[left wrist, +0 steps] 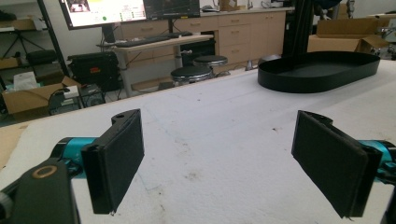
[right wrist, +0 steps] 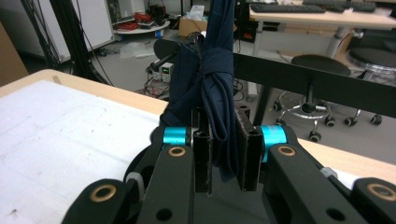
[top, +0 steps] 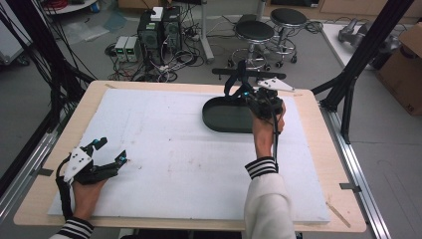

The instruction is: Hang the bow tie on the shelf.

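A dark navy cloth [right wrist: 217, 70], twisted and knotted, hangs upward between the pads of my right gripper [right wrist: 224, 154], which is shut on it. In the high view that right gripper [top: 245, 92] is held over the far end of a black oval tray [top: 219, 119], with the navy cloth [top: 236, 79] at its tip. The tray's inside looks bare. My left gripper [top: 112, 150] rests low at the near left of the table, jaws wide apart. In its own view the left gripper [left wrist: 219, 158] holds nothing, and the tray [left wrist: 317, 70] lies far off to the right.
A white foam board [top: 164, 149] covers most of the wooden table. A black horizontal bar [right wrist: 317, 84] runs just past the far edge. Two stools [top: 254, 32] and computer cases [top: 159, 30] stand on the floor beyond. A cardboard box [top: 405, 69] sits at the right.
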The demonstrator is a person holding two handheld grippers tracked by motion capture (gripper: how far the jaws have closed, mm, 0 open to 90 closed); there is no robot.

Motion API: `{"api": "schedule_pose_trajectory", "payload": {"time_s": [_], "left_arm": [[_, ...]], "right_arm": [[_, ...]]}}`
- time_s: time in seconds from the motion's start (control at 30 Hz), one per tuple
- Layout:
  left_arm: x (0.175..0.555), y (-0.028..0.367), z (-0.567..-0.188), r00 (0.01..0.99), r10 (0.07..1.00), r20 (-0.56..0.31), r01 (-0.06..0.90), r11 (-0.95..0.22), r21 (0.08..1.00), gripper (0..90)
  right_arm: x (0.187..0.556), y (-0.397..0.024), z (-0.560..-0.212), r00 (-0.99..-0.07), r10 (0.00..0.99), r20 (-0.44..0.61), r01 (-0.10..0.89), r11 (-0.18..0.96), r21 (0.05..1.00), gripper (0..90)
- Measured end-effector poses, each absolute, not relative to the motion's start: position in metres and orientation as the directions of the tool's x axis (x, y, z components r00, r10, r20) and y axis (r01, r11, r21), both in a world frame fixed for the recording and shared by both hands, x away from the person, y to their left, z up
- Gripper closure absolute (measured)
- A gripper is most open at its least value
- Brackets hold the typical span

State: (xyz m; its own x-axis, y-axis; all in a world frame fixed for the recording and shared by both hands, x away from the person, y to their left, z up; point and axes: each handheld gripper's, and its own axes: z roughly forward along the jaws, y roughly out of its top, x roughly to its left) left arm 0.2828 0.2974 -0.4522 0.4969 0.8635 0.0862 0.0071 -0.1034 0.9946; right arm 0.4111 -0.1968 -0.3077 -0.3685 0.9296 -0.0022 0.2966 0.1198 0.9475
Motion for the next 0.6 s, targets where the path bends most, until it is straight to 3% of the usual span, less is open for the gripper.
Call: {"api": "schedule_pose_trajectory", "payload": {"time_s": [0.6], "left_arm": [[0.283, 0.297, -0.452, 0.497, 0.863, 0.087, 0.005, -0.102, 0.995, 17.3]], "right_arm": [[0.435, -0.198, -0.317, -0.261, 0.965, -0.003, 0.319, 0.089, 0.943, 79.4]]}}
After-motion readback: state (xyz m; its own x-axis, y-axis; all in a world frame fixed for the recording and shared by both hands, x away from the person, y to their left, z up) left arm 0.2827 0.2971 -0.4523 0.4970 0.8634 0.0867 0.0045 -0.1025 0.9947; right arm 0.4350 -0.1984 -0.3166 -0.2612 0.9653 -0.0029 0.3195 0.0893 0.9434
